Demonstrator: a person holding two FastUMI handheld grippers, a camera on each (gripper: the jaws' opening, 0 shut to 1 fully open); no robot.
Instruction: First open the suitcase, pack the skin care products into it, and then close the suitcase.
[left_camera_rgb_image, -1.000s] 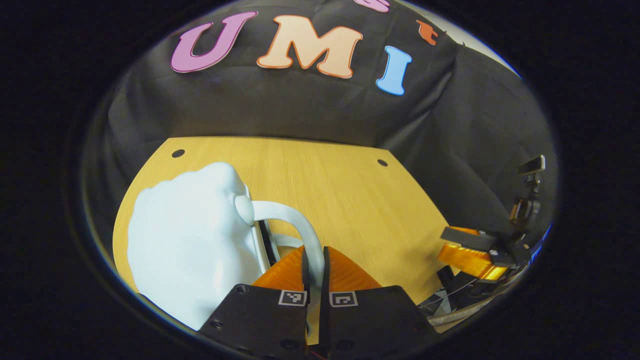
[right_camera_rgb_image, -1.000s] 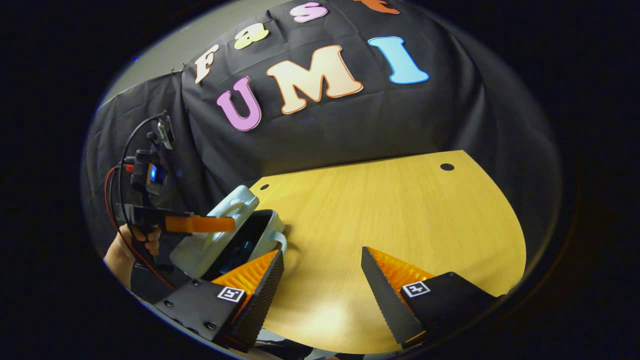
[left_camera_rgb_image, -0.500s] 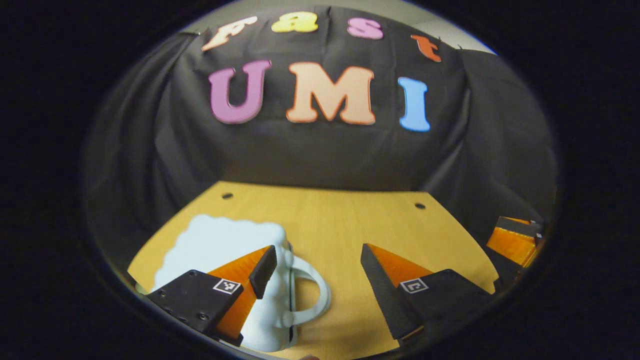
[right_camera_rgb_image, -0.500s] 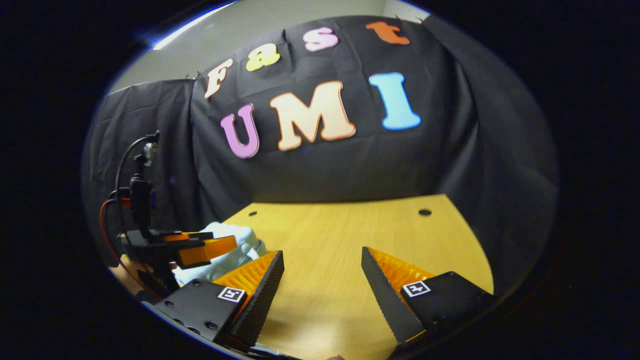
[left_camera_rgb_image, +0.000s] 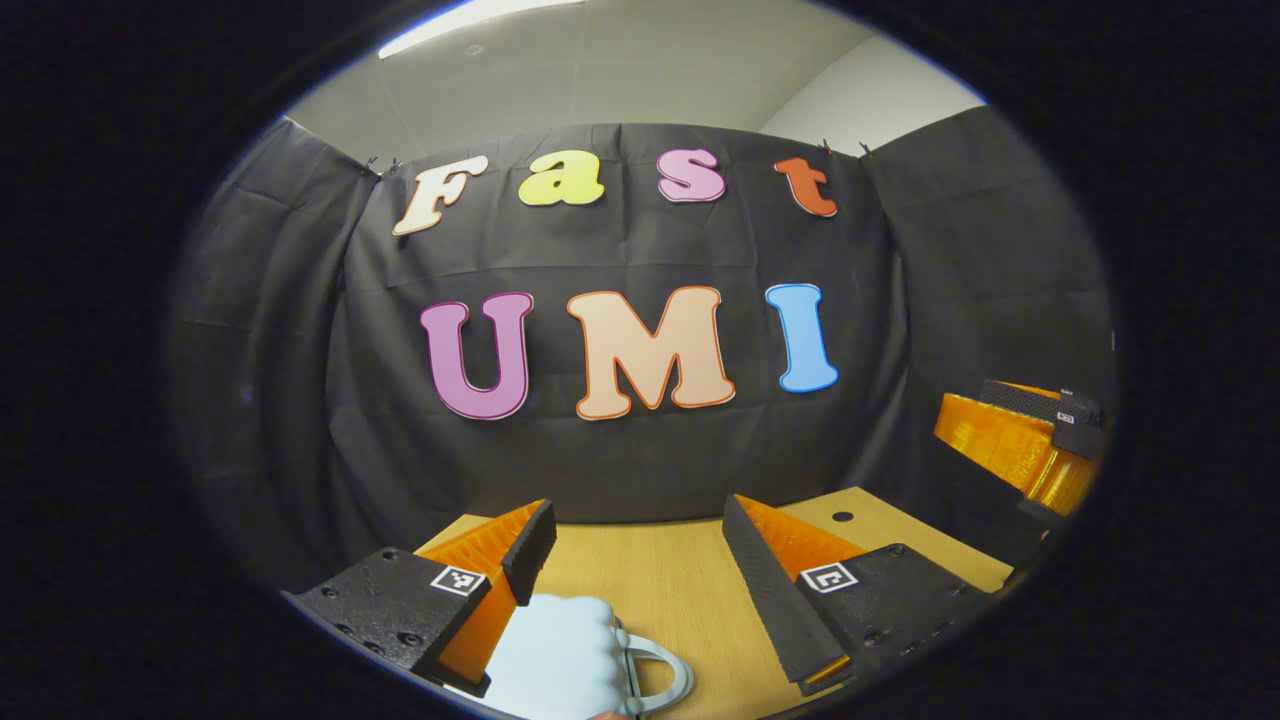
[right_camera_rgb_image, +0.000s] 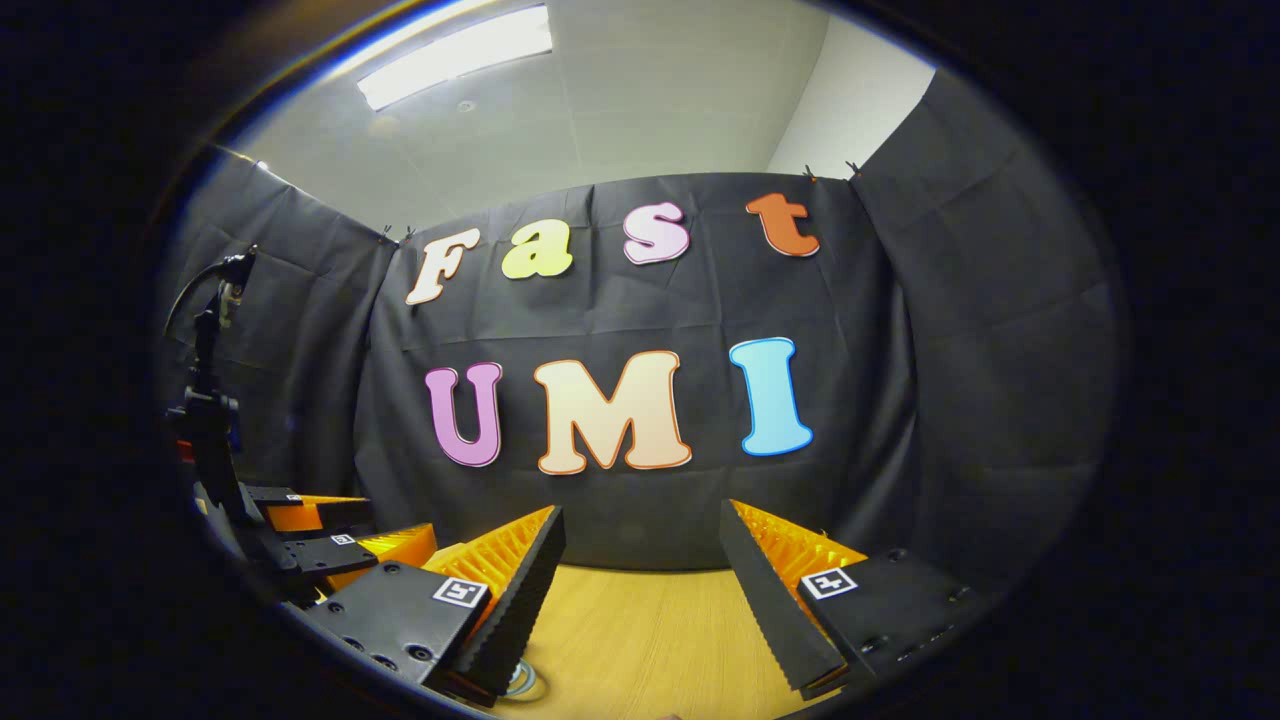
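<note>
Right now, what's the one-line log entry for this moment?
left gripper: open, empty | right gripper: open, empty | suitcase: closed, on table, below left gripper | phase: both grippers raised off suitcase

A wooden bench (left_camera_rgb_image: 660, 590) is lying low in the left gripper view, its pale grain running toward the far edge, and a small dark round hole (left_camera_rgb_image: 843, 517) is sitting near its far right corner. In the right gripper view the same bench (right_camera_rgb_image: 640, 640) is stretching away toward the black cloth wall (right_camera_rgb_image: 980, 400) that is hanging behind it and folding round both sides. Above the cloth a pale ceiling (right_camera_rgb_image: 640, 90) is showing, and a long ceiling light (right_camera_rgb_image: 455, 55) is glowing at the upper left
</note>
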